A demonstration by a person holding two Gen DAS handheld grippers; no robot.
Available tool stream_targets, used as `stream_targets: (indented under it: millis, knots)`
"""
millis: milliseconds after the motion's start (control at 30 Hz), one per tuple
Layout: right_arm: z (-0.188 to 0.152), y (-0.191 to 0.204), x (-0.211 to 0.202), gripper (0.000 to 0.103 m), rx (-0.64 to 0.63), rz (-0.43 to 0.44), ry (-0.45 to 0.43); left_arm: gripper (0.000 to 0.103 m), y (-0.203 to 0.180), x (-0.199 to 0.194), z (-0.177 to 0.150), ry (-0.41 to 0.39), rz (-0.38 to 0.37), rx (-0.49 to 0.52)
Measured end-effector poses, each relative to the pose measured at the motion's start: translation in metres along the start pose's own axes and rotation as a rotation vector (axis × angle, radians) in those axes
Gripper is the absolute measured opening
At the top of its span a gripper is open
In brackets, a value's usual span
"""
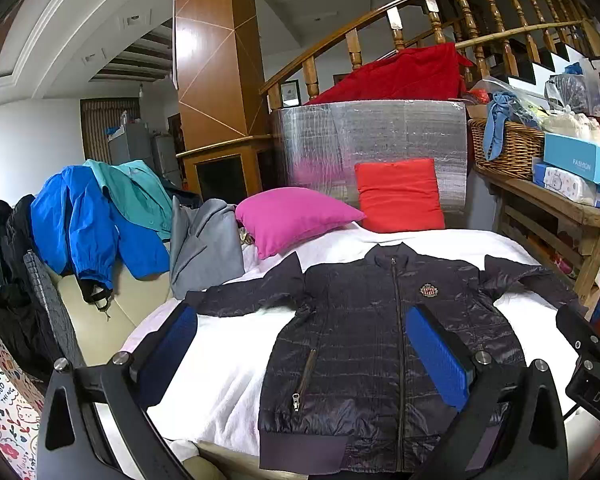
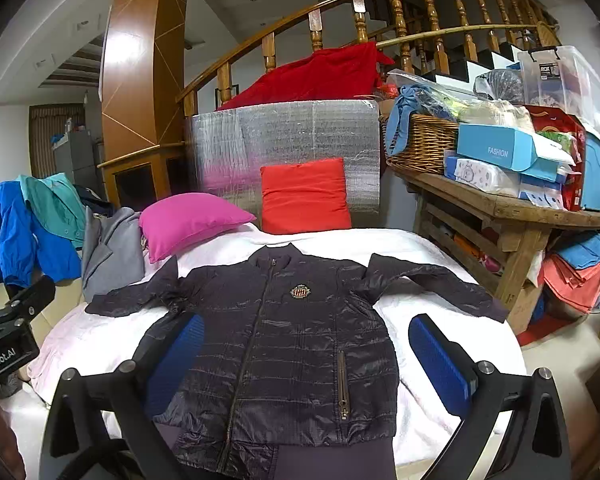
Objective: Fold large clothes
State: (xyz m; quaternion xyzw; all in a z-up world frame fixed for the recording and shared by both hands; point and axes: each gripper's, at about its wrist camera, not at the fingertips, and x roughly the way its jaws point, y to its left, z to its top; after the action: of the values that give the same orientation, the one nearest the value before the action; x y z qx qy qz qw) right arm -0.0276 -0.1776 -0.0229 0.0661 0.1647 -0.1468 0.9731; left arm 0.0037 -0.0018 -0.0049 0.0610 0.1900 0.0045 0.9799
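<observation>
A dark navy quilted jacket [image 1: 360, 340] lies flat, front up and zipped, on a white blanket [image 1: 220, 368], sleeves spread to both sides. It also shows in the right wrist view [image 2: 284, 340]. My left gripper [image 1: 304, 348] is open, blue pads wide apart, above the jacket's lower left part. My right gripper [image 2: 304, 352] is open above the jacket's lower right part. Neither holds anything.
A magenta pillow [image 1: 292, 216] and a red pillow [image 1: 398, 194] lie at the far end. Blue, teal and grey clothes [image 1: 100, 220] are piled on the left. A wooden table [image 2: 512, 208] with a basket and boxes stands on the right.
</observation>
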Motion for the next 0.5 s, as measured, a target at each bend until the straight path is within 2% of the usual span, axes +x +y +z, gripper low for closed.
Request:
stream_targets:
  millis: [500]
  knots:
    - [-0.0023, -0.0013, 0.0029, 0.103, 0.007, 0.003, 0.016, 0.103, 0.0001, 0.0018, -0.0024, 0.002, 0.000, -0.001]
